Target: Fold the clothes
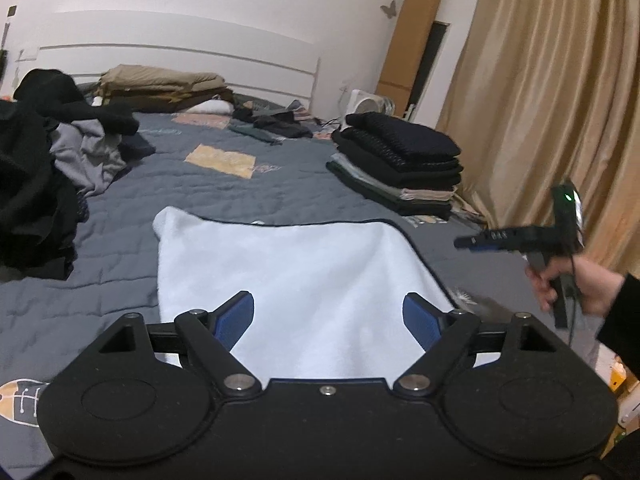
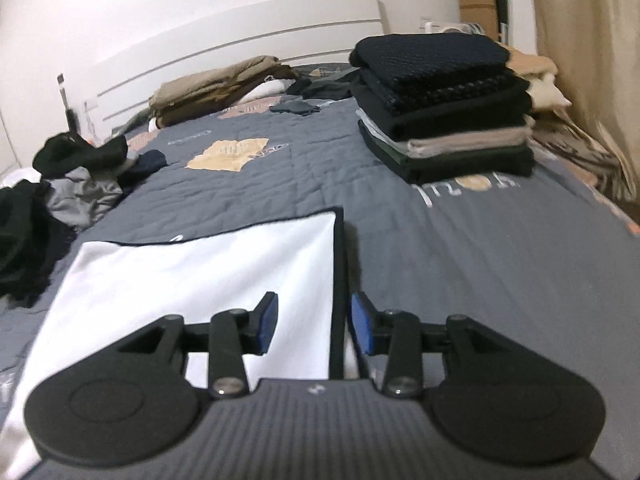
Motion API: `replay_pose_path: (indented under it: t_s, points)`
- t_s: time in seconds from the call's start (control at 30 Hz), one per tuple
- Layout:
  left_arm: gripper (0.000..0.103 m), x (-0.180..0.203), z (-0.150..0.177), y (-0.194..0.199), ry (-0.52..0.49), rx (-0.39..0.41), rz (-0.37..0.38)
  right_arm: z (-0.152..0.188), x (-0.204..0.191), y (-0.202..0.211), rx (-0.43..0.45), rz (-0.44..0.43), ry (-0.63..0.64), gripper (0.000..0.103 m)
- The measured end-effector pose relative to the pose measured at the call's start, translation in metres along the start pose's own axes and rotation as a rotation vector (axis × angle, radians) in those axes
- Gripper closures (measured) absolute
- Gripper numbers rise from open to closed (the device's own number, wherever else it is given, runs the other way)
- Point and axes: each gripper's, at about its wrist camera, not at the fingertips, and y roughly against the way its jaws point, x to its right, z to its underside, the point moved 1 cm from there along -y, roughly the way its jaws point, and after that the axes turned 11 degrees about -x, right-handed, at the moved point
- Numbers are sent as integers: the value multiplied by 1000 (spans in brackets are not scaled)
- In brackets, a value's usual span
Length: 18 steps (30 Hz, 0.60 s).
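A white garment with a dark trim [image 1: 296, 276] lies flat on the grey quilted bed [image 1: 168, 208]; it also shows in the right wrist view [image 2: 200, 276]. My left gripper [image 1: 328, 316] is open and empty, hovering over the garment's near part. My right gripper [image 2: 314, 322] is open and empty, its jaws either side of the garment's dark right edge [image 2: 339, 280]. The right gripper also shows in the left wrist view [image 1: 472, 242], held in a hand off the garment's right side.
A stack of folded dark and beige clothes [image 1: 400, 160] sits on the bed's right side, also in the right wrist view [image 2: 444, 108]. A heap of unfolded black and grey clothes [image 1: 52, 160] lies left. Folded tan bedding [image 1: 160, 88] lies by the headboard. Curtains [image 1: 552, 100] hang right.
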Motion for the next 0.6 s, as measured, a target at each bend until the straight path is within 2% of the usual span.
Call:
replay_pose_path:
  t_s: [0.2, 0.33, 0.47, 0.6]
  points:
    - [21, 14, 15, 12, -44, -21, -5, 55, 0, 49, -27, -8, -100, 63]
    - [21, 20, 32, 27, -57, -38, -29, 93, -1, 77, -67, 31, -97, 62]
    - [21, 25, 60, 49, -30, -40, -29, 133, 4, 101, -114, 26, -122, 61]
    - [20, 33, 92, 63, 9, -61, -26, 165, -1, 113, -139, 35, -89, 61]
